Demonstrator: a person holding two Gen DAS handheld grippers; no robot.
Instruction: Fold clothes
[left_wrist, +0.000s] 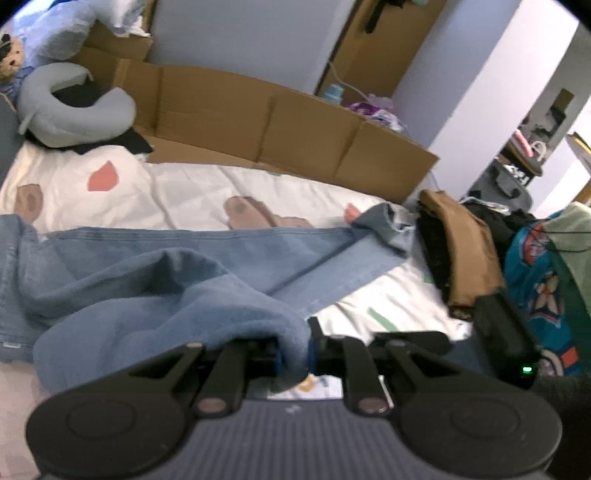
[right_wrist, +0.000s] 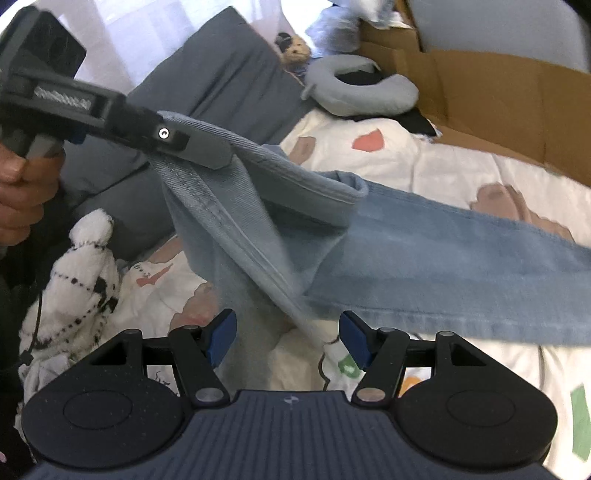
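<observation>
- Room: a bedroom w/ a bed (left_wrist: 192, 192), white sheet w/ pink, brown & green shapes. Cardboard (left_wrist: 295, 122) stands along the far side.
- Left gripper (left_wrist: 293, 356): jaws nearly shut, pinching a bunch of the jeans (left_wrist: 207, 258) cloth. In the right wrist view it holds that end up off the bed, so the cloth hangs down from it.
- Right gripper (right_wrist: 287, 338): jaws apart, blue pads (right_wrist: 221, 334) on each side. A hanging bit of jeans sits in the gap, but the pads don't press on it. So it holds nothing right now.
- Jeans: light blue, one long leg lies flat across the bed toward the far hem. The lifted end droops & twists.
- How they'll handle, my guess: soft & floppy, but thick & kinda heavy for cloth. Not breakable. Not very slippy. They will sag if held at one spot only.
- Where to grab, my guess: the thick stitched seam or the band edge, since it's firm & won't slide out. Two grabs, well apart, keep it flat.
- Stuff around: a black & white plush toy (right_wrist: 85, 266) just beside the hanging cloth, a grey neck pillow (left_wrist: 74, 107) near the cardboard, a big grey pillow (right_wrist: 207, 74) behind, a small bear (right_wrist: 293, 50) far back.
- A pile of other clothes (left_wrist: 461, 258) sits near the far hem of the leg.
- In the way, maybe: the plush toy could get swept up, & the pile leaves little room at the hem end.
</observation>
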